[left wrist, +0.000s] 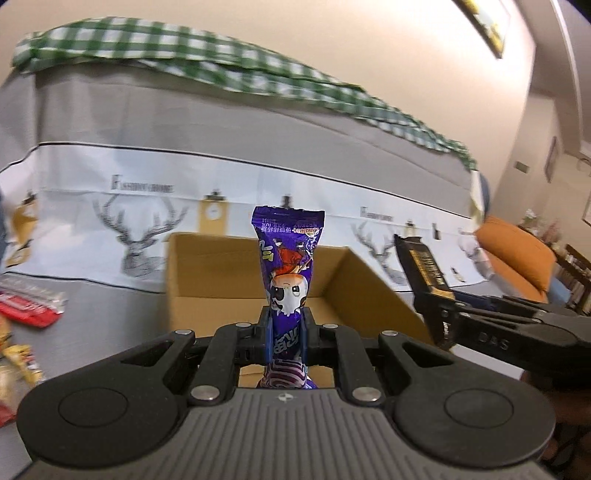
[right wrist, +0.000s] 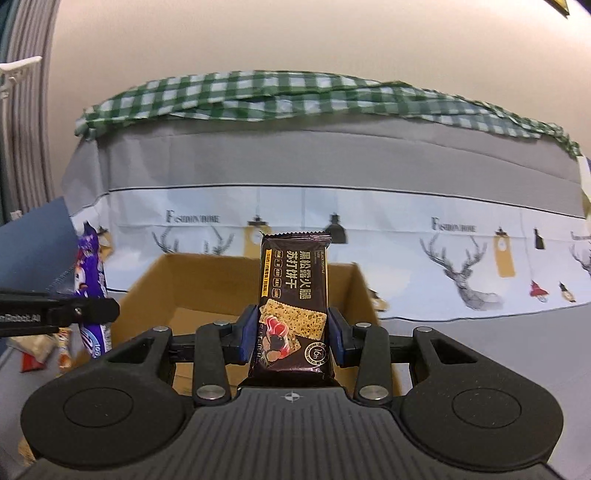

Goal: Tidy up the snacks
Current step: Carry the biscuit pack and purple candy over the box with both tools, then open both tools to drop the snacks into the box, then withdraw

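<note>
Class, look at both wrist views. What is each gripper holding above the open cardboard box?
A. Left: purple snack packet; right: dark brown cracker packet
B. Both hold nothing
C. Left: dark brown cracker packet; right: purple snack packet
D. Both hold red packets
A: the left gripper clamps the purple snack packet, and the right gripper clamps the dark brown cracker packet, both in front of the cardboard box.

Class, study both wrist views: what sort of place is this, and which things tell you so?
Probably a home living or dining area. A table covered in a deer-print tablecloth, a framed picture on the wall and an orange cushion suggest a household, with a cardboard box for snacks.
</note>
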Motion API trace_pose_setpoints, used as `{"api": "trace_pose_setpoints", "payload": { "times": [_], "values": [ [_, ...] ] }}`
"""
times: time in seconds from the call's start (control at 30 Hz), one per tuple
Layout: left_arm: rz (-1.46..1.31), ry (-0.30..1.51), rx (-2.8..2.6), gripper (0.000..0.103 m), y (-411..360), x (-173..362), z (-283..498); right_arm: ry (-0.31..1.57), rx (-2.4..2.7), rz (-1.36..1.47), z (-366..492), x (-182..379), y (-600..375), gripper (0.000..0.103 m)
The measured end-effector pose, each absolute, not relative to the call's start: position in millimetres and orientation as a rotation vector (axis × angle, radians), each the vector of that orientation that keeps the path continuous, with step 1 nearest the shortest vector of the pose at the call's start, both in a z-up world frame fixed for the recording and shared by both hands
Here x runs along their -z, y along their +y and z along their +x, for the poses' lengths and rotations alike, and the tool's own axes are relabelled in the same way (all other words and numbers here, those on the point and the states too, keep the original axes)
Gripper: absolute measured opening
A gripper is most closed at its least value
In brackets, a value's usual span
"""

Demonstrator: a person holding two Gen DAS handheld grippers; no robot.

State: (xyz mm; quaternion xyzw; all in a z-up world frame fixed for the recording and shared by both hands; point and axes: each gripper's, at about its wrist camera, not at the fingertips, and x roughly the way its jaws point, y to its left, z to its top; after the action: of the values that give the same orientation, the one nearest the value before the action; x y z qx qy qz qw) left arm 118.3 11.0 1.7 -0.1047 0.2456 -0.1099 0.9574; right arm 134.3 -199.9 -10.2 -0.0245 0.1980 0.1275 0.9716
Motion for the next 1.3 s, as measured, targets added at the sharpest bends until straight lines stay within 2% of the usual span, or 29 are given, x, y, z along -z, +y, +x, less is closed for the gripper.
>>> {"api": "trace_pose_setpoints", "payload": {
  "times": [0.4, 1.3],
  "values": [
    [-0.159, 0.510, 0.316, 0.014, -26.7, 7.3, 121.2, 0.431, -0.208, 0.012, 141.4, 12.0, -212.8, 0.041],
    [-0.125, 0.514, 0.334, 0.014, -28.4, 8.5, 120.6, 0.433, -0.211, -0.005, 142.5, 10.6, -208.5, 0.041]
  ]
}}
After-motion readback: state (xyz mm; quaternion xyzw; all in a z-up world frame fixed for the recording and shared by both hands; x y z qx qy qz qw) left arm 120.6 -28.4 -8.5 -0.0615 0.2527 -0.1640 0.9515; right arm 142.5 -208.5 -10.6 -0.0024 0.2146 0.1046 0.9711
